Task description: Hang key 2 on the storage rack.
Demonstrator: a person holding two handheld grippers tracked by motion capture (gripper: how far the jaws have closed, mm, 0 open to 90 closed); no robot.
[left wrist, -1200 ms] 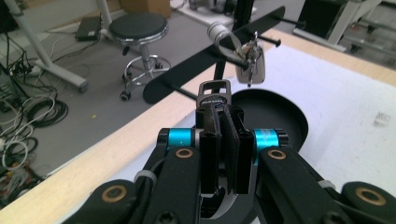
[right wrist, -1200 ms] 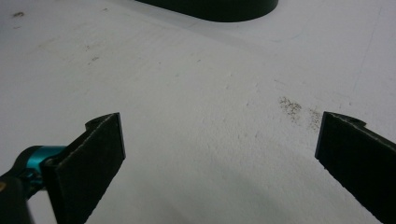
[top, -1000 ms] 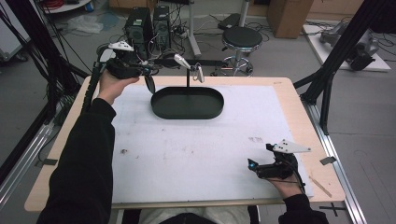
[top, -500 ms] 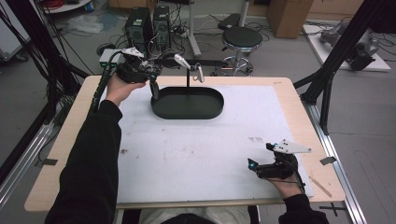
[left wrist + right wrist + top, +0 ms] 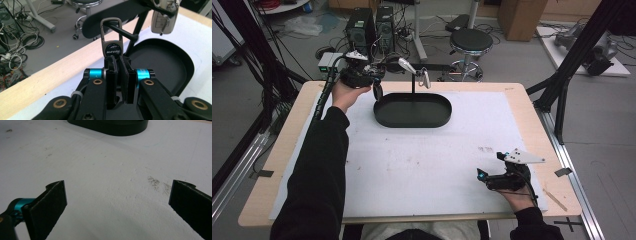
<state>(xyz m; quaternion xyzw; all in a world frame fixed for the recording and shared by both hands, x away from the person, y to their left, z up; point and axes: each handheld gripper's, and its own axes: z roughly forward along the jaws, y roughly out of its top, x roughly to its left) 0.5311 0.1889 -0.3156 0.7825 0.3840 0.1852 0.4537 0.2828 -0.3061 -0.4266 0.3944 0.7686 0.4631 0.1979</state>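
White mat (image 5: 427, 160) covers the wooden table (image 5: 512, 87); cables litter the grey floor (image 5: 287, 45).

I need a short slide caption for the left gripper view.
Left gripper shut on a key fob hooked over a black stand's arm.

Grey floor (image 5: 522, 60), black stool (image 5: 470, 41)

Black long sleeves, black hand-held gripper (image 5: 119, 62) with cyan collars, brass screws, black pads (image 5: 53, 202)
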